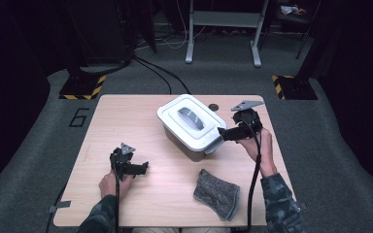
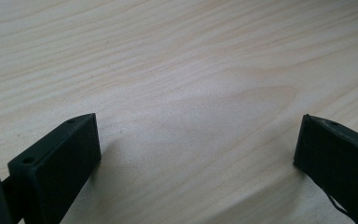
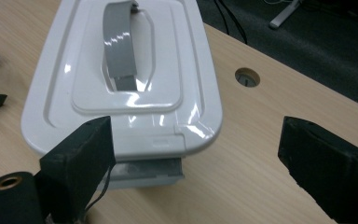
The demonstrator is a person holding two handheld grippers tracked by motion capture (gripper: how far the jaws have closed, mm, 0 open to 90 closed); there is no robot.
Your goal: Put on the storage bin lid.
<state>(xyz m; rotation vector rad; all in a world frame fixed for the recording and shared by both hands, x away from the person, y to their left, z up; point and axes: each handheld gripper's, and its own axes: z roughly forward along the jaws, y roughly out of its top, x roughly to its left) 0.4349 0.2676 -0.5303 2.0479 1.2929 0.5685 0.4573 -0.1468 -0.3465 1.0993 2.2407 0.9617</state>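
The left gripper (image 1: 143, 168) rested on the table (image 1: 126, 121), jaws apart, left of the white lidded box (image 1: 191, 127). The right gripper (image 1: 226, 133), jaws wide apart, hovered at the box's right end.

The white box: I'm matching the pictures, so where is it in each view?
High view: box at table centre, just left of the right gripper.
Right gripper view: box upper left, beyond the open jaws.
Left gripper view: bare tabletop between open jaws.
Shared landmark: the grey handle.
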